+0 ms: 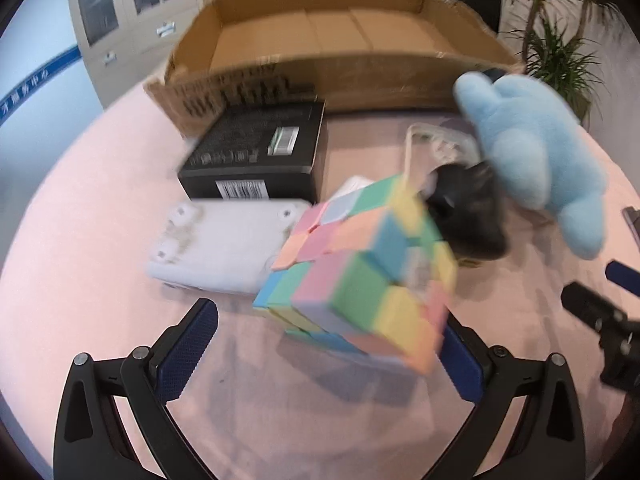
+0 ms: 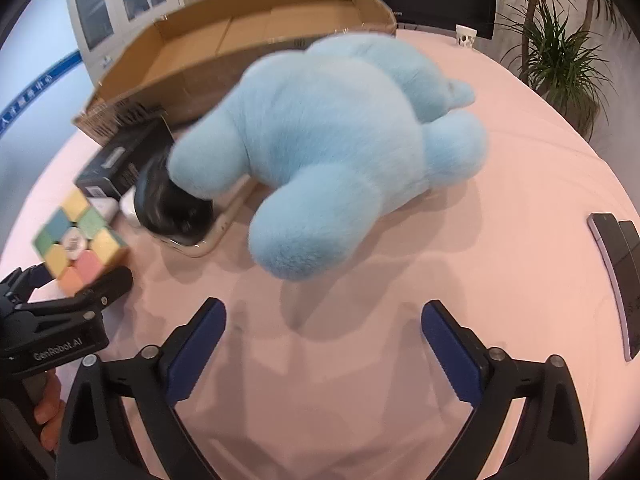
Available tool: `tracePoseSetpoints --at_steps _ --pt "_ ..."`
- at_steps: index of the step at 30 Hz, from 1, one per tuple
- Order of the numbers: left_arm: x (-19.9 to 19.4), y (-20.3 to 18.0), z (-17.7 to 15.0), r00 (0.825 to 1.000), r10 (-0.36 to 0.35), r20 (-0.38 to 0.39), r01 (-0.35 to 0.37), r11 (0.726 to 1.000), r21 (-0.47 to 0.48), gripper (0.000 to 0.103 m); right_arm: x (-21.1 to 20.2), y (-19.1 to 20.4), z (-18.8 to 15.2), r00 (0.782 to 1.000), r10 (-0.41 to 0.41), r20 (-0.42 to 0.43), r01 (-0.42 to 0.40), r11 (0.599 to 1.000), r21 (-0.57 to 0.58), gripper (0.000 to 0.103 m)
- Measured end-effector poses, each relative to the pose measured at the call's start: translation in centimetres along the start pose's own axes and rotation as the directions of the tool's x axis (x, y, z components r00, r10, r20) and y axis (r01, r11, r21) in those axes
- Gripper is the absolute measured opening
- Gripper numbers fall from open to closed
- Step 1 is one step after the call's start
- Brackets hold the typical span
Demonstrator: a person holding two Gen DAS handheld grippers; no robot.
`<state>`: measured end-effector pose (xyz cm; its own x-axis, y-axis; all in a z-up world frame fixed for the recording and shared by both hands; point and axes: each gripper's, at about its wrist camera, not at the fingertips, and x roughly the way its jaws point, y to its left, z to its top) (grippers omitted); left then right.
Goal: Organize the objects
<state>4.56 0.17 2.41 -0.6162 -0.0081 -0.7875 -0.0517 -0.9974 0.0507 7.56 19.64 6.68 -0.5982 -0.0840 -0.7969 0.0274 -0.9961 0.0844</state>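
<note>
Left gripper jaws spread beside the cube; center it, squeeze gently. Right gripper jaws spread, holding nothing.

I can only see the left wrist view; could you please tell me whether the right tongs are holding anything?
Observer: No, the right tongs are open and empty, and they point at the blue plush toy.
Operator: Thank you. How does that toy lie?
Observer: It lies on the pink table, and one end overlaps the black round object.
Operator: Is there anything beyond it?
Observer: Yes, a small white cup stands near the table's far edge.
</note>
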Motion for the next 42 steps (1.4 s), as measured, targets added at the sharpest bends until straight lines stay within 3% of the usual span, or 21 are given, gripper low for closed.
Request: tracePoseSetpoints --at_steps 4,9,15,17,19,22,23,26,30,36,39,42 --pt "-3.3 -0.6 2.1 0.997 -0.053 0.049 0.053 0.999 -0.004 0.102 -3.0 -1.6 0.8 0.996 0.064 0.068 -0.067 0.997 0.047 0.096" --pt "-5.4 -1.2 6.5 0.986 -0.139 0.096 0.137 0.99 0.025 0.102 -4.9 -4.3 2.9 0.988 0.076 0.136 -0.089 0.992 0.093 0.094" --pt "-2.8 -4.9 11.8 0.981 -0.188 0.05 0.182 0.978 0.103 0.101 -4.4 -7.8 7.4 0.981 0.08 0.179 -0.118 0.969 0.217 0.08" --pt "-1.6 -5.7 13.1 0.979 -0.201 0.02 0.198 0.973 0.116 0.092 -3.2 -9.0 7.9 0.98 0.117 0.159 -0.156 0.952 0.264 0.067" --pt "0.3 -6.2 14.3 0.971 -0.237 -0.029 0.239 0.964 0.112 0.085 -2.0 -10.1 8.3 0.976 0.157 0.153 -0.199 0.928 0.315 0.06" --pt "2.6 -6.2 15.8 0.953 -0.288 -0.096 0.295 0.953 0.071 0.061 0.0 -10.9 8.7 0.979 0.158 0.132 -0.197 0.904 0.38 0.058" --pt "3.2 -6.1 16.1 0.951 -0.29 -0.105 0.298 0.953 0.059 0.058 0.6 -10.9 9.0 0.978 0.164 0.131 -0.203 0.899 0.389 0.052" --pt "4.7 -6.2 16.6 0.942 -0.307 -0.135 0.316 0.948 0.046 0.049 2.0 -10.3 9.4 0.979 0.162 0.123 -0.198 0.897 0.396 0.049" --pt "5.7 -7.1 16.4 0.918 -0.357 -0.173 0.372 0.926 0.063 0.049 3.7 -9.7 9.5 0.982 0.165 0.095 -0.19 0.893 0.408 0.049" --pt "6.9 -7.8 16.0 0.921 -0.342 -0.188 0.361 0.929 0.076 0.053 4.3 -9.1 9.8 0.988 0.129 0.082 -0.151 0.908 0.39 0.049" --pt "7.6 -6.8 15.9 0.92 -0.343 -0.189 0.358 0.932 0.053 0.063 4.6 -8.7 9.8 0.99 0.117 0.081 -0.139 0.911 0.388 0.049" --pt "8.4 -6.1 15.8 0.91 -0.364 -0.198 0.377 0.926 0.029 0.064 4.5 -8.7 9.5 0.992 0.097 0.085 -0.122 0.918 0.377 0.049"
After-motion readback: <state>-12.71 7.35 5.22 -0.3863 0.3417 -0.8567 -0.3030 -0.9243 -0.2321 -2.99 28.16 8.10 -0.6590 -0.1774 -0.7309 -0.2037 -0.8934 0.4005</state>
